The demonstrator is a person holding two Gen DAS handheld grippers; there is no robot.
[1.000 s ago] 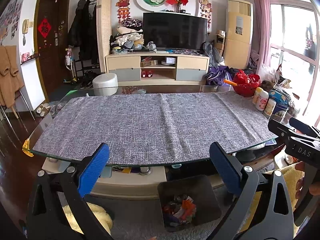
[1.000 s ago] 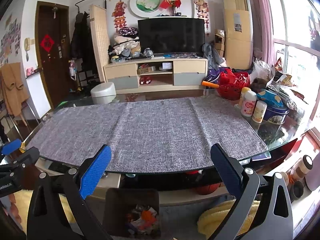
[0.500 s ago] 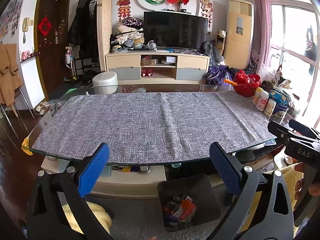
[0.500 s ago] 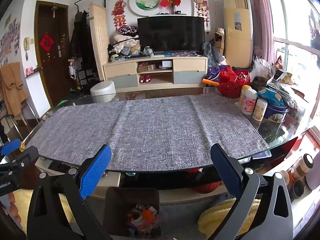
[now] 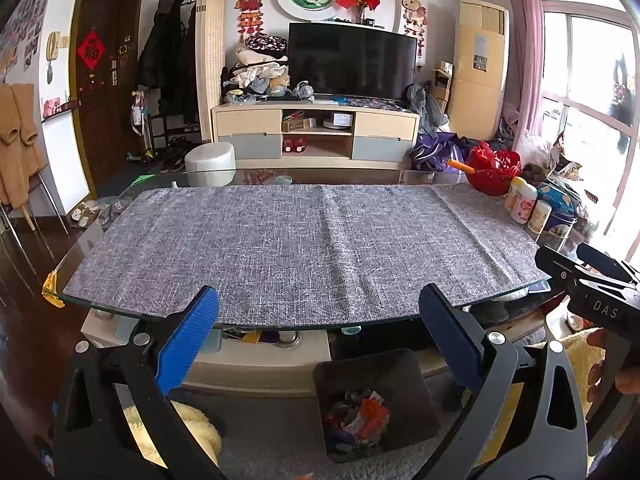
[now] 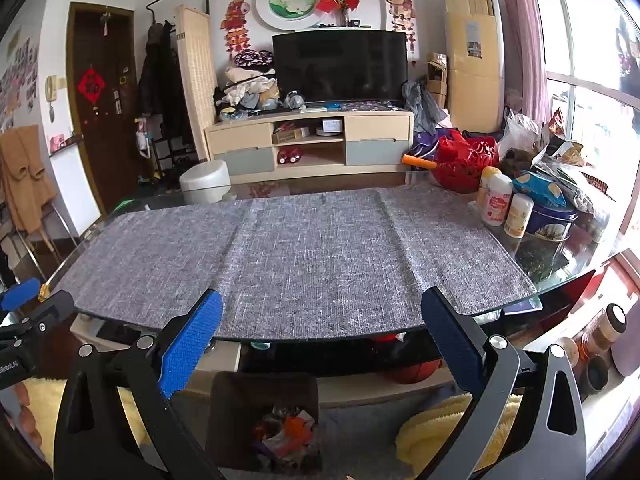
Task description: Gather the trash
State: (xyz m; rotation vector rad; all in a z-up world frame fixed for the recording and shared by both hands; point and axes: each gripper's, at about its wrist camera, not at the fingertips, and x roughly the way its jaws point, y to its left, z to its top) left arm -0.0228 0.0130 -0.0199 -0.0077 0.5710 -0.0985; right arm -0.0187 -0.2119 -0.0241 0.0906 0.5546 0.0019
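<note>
A dark square trash bin (image 5: 400, 372) stands on the floor below the table's front edge, with crumpled colourful trash (image 5: 360, 420) inside; it also shows in the right wrist view (image 6: 240, 396). My left gripper (image 5: 320, 340) is open and empty, held in front of the table edge above the bin. My right gripper (image 6: 322, 340) is open and empty, also above the bin. The right gripper shows at the right edge of the left wrist view (image 5: 592, 280). The left gripper shows at the left edge of the right wrist view (image 6: 24, 312).
A glass table (image 5: 100, 224) carries a grey cloth (image 5: 304, 240). Bottles (image 5: 524, 204), a blue tin (image 5: 560, 224), a red basket (image 5: 492, 168) and bags crowd its right end. A TV stand (image 5: 316, 132) is behind. Yellow fluffy cushions (image 6: 440, 428) lie on the floor.
Both grippers have lifted and tilted slightly, so the table sits a little lower in view. Both stay open and empty. The bin has not moved.
</note>
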